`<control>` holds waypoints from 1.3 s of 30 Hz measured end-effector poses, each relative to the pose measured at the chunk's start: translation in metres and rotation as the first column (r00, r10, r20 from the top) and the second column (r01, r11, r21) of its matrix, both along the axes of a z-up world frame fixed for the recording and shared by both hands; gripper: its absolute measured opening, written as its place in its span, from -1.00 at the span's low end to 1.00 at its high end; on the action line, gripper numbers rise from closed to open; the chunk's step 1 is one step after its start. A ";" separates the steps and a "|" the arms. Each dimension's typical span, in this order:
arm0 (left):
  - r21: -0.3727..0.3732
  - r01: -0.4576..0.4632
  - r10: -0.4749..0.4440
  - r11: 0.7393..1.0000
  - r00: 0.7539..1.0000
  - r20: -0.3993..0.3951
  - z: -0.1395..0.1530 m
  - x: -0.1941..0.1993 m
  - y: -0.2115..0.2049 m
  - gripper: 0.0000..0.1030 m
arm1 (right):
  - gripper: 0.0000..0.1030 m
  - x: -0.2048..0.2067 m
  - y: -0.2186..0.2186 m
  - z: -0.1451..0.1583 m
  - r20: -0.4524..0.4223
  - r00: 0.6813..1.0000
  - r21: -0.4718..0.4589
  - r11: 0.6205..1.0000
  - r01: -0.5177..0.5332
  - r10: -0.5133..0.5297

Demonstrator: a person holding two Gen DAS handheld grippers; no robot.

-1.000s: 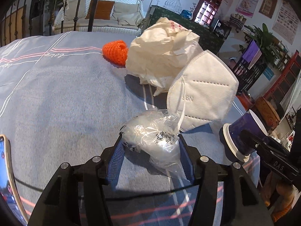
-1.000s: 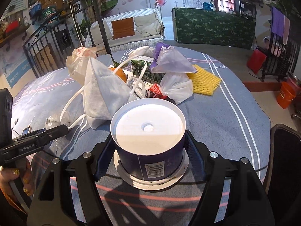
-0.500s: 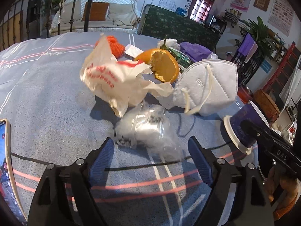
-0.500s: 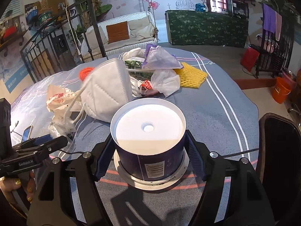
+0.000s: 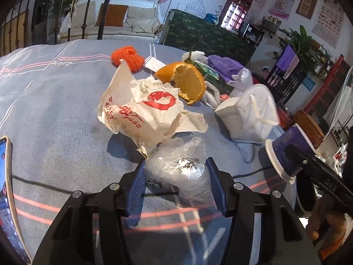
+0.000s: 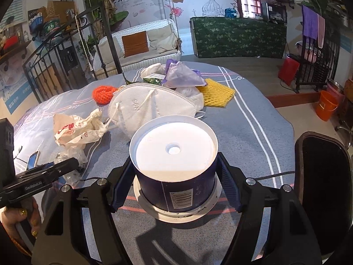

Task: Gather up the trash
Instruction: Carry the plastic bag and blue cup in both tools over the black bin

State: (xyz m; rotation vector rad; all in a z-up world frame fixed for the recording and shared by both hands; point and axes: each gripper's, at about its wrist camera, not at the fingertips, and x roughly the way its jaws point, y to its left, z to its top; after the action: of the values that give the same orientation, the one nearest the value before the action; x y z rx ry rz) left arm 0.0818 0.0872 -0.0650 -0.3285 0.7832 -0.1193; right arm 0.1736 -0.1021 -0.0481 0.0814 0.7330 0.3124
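A white-edged smartphone point(image 5: 5, 198) is seen lying at the far left of the left wrist view, about 8 o'clock, on the grey-blue tablecloth with pink and white lines point(image 5: 55, 110). Further right, at roughly 11 o'clock, an orange foam fruit net point(image 5: 126, 57) is parked near the far side of the table. Dead centre, a crumpled cream paper wrapper with red print point(image 5: 141, 114) is spread out, and a hollowed orange peel half point(image 5: 187, 84) is propped just behind it, touching it.

At 6 o'clock the left gripper point(image 5: 176, 174) is found with a crumpled clear plastic bag with black lettering point(image 5: 178, 167) between its blue pads, and the jaws are closing on it, pads already against both sides of the bag. The bag itself is sitting on the cloth right up against the wrapper's near edge.

Toward 3 o'clock a folded white face mask with ear loops point(image 5: 249, 114) is stood up, with a purple plastic bag point(image 5: 222, 66) and green packaging behind it.

Over in the right wrist view, the right gripper point(image 6: 174, 176) is clamped on an upside-down dark blue paper tub with a white base and barcode point(image 6: 176, 167), held at a fairly wide setting, dead centre at 6 o'clock. A yellow foam net point(image 6: 217, 95) is left at 1 o'clock, beside the trash pile.
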 end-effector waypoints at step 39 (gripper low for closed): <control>0.001 0.611 -0.611 0.792 0.791 0.019 0.015 0.032 -0.264 0.05 | 0.56 -0.035 -0.255 -0.083 -0.157 0.810 -0.059 0.824 0.563 -0.565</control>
State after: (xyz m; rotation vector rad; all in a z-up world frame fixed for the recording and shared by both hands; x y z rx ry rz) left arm 0.1138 -0.1766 -0.0497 -0.0635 0.8488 -0.7403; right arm 0.1383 -0.3570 -0.1308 0.3152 0.8419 -0.2766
